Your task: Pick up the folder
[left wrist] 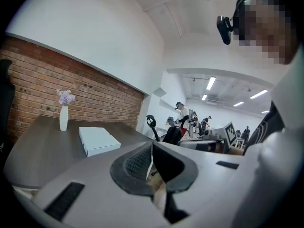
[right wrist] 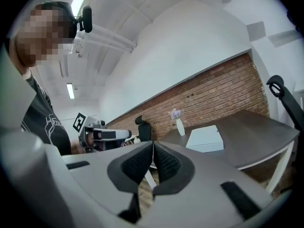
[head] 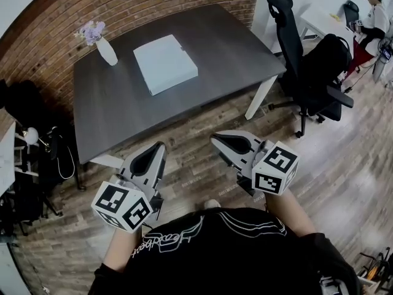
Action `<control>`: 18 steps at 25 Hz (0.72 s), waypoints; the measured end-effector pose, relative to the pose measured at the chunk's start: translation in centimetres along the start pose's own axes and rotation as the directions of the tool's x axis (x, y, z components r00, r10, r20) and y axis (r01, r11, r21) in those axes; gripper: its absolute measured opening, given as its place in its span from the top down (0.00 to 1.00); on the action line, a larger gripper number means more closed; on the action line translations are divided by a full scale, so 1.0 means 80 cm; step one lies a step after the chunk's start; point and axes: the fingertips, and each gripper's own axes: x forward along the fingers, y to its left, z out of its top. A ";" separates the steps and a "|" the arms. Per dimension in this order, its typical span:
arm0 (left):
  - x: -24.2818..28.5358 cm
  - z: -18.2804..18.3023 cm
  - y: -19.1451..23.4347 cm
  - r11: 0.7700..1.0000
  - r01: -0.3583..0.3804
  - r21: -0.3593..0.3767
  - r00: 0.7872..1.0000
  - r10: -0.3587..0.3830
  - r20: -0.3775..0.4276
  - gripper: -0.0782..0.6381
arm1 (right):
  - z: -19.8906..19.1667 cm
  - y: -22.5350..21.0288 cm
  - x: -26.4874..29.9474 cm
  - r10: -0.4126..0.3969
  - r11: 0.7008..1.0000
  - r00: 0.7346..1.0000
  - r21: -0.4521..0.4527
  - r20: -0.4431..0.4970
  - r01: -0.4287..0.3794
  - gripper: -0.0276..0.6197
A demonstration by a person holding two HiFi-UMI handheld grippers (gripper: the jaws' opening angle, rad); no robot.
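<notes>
1. well, my left gripper (head: 158, 150) is fully closed, its dark ribbed pads pressed together with nothing between them.
2. my right gripper (head: 216, 140) is the same: jaws together, holding nothing.
3. both hang over the brown wood-plank floor (head: 202, 112), short of the near edge of the dark grey rectangular table (head: 233, 48), and both point toward it.
4. the flat white rectangular folder (head: 166, 63) lies closed on the tabletop, toward its far side and well apart from both grippers. from here it looks thick, maybe more a box file than a thin folder.
5. a slim white vase with pale purple flowers (head: 105, 50) stands upright near the folder's left side, not touching it, close to the red brick wall (head: 135, 5).
6. a black wheeled office chair (head: 307, 66) stands at the table's right end.
</notes>
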 end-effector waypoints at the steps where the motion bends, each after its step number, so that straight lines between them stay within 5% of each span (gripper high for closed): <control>1: 0.012 0.002 -0.006 1.000 0.001 -0.001 1.000 -0.001 0.002 0.88 | 0.003 -0.010 -0.007 0.004 1.000 1.000 -0.001 0.000 -0.004 0.96; 9: 0.067 0.001 -0.027 1.000 -0.012 0.020 1.000 0.013 -0.018 0.88 | 0.008 -0.067 -0.027 0.042 0.999 0.999 0.024 0.008 -0.043 0.96; 18: 0.145 -0.008 0.079 0.995 0.004 -0.096 0.999 -0.007 -0.034 0.88 | -0.004 -0.156 0.041 0.019 0.997 0.999 0.078 -0.041 -0.016 0.96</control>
